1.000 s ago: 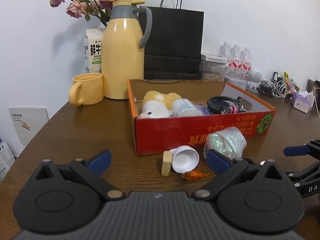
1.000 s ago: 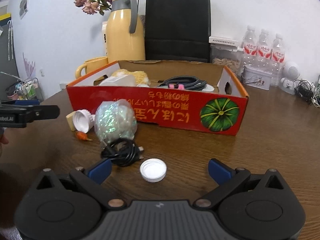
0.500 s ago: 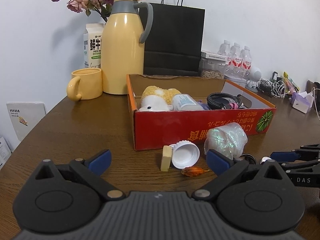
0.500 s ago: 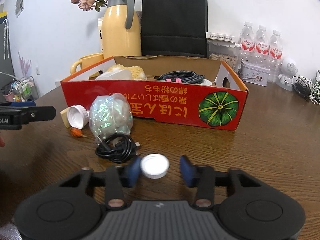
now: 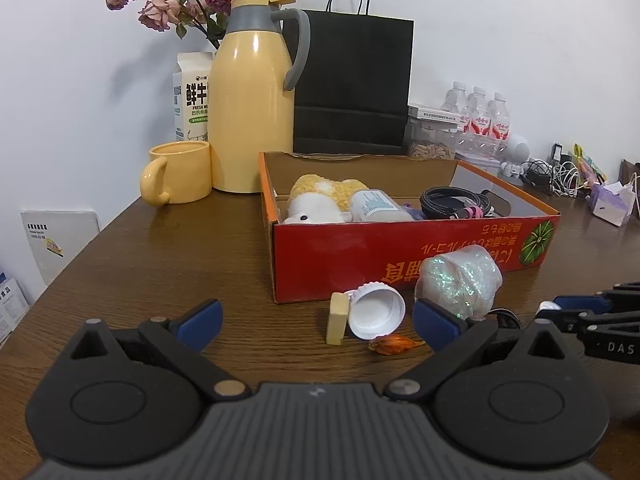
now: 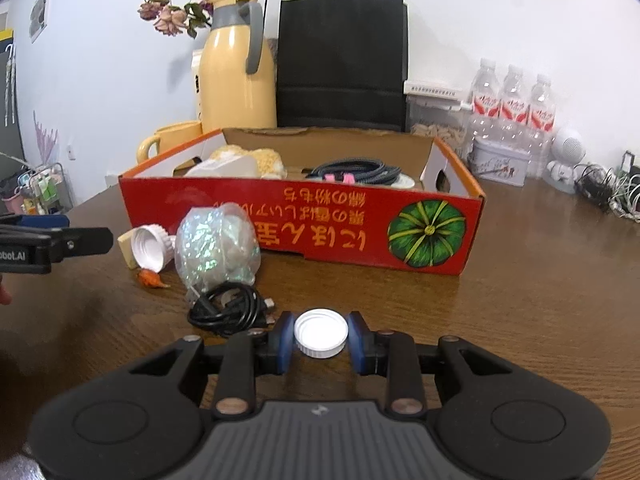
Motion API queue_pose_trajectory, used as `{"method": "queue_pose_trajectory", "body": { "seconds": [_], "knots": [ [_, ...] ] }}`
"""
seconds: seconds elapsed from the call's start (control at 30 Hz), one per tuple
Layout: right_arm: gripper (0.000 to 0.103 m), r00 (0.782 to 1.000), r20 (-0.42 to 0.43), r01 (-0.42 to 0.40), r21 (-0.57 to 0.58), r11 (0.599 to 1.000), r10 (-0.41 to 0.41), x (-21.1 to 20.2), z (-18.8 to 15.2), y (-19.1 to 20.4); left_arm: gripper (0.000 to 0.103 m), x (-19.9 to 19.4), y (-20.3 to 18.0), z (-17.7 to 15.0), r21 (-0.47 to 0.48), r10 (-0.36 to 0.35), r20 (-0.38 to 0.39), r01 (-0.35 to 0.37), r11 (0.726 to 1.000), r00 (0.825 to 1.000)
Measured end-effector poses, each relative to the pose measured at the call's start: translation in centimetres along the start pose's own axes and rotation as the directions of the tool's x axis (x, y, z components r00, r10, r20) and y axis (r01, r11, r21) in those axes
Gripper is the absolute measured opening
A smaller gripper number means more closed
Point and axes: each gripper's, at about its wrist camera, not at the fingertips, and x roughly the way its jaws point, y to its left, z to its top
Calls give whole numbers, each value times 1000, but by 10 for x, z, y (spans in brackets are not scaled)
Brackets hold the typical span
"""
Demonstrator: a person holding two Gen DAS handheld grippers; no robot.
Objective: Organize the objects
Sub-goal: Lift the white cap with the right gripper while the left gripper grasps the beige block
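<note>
right gripper [image 6: 320,340] fingers closing on white cap [image 6: 320,333], on table [image 6: 520,300] in front of red box [image 6: 304,224] | risk: thin rim squirts out | left gripper [image 5: 316,318] fingers spread, empty

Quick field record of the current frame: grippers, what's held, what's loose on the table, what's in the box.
right gripper: jaws closing on white cap
left gripper: open, nothing between
loose on table: black cable, glitter bag, open white lid, tan block, orange scrap
red box: plush toy, bottle, coiled cord
</note>
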Motion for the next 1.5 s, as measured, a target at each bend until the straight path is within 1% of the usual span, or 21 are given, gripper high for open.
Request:
{"method": "queue_pose_trajectory", "body": {
  "seconds": [0.13, 0.27, 0.5, 0.57, 0.63, 0.7, 0.73, 0.8, 0.87, 0.9, 1.03, 1.1, 1.17, 1.2, 1.23, 1.27, 1.33, 1.5],
  "knots": [
    [27, 999, 42, 22, 4, 1000, -22, -5, 1, -1, 103, -1, -1, 1, -3, 18, 17, -18, 1000, 1000],
    [27, 996, 75, 54, 10, 999, -54, -9, 2, -3, 103, 0, -7, 1, -7, 21, 9, -21, 1000, 1000],
    [27, 994, 89, 61, 8, 998, -62, -11, 1, -4, 103, 9, -30, 4, 29, 17, 1, -17, 999, 1000],
    [28, 994, 92, 61, 8, 998, -62, -12, 1, -3, 99, 14, -36, 5, 44, 17, -4, -17, 999, 1000],
    [28, 994, 93, 60, 7, 998, -61, -12, 0, -2, 97, 19, -41, 6, 60, 22, -13, -21, 998, 1000],
    [27, 994, 94, 60, 7, 998, -61, -12, 0, -2, 92, 23, -43, 5, 60, 32, -24, -30, 998, 999],
    [28, 994, 93, 61, 7, 998, -61, -12, 0, -2, 89, 23, -41, 5, 54, 32, -28, -31, 998, 999],
    [28, 994, 91, 60, 7, 998, -60, -12, 0, -2, 88, 23, -36, 5, 26, 38, -29, -37, 999, 999],
    [27, 994, 91, 60, 7, 998, -61, -12, 0, -2, 80, 19, -30, 6, -5, 43, -15, -43, 999, 999],
    [27, 994, 91, 60, 7, 998, -60, -12, 0, -2, 78, 17, -26, 6, -19, 47, -11, -47, 999, 999],
    [27, 994, 88, 59, 8, 998, -59, -11, 0, -3, 77, 14, -17, 2, -32, 65, -36, -66, 997, 997],
    [27, 994, 88, 58, 8, 998, -59, -11, 0, -3, 70, 14, -12, 0, -33, 77, -56, -79, 996, 995],
    [27, 995, 87, 58, 8, 998, -58, -11, 0, -3, 60, 17, -7, -1, -35, 89, -79, -92, 995, 993],
    [28, 995, 87, 57, 7, 998, -58, -11, 0, -3, 57, 19, -5, -1, -33, 95, -92, -98, 995, 991],
    [28, 995, 87, 58, 7, 998, -58, -11, 0, -3, 50, 22, -4, -1, -27, 98, -108, -102, 994, 989],
    [28, 995, 86, 57, 7, 998, -58, -11, 0, -3, 48, 25, -4, -2, -21, 98, -124, -101, 995, 987],
    [28, 995, 86, 58, 7, 998, -58, -11, 0, -3, 46, 30, -4, -2, -9, 89, -139, -91, 996, 986],
    [28, 995, 83, 58, 7, 998, -58, -10, 0, -2, 44, 35, -5, 1, 4, 63, -129, -63, 998, 990]
  ]
}}
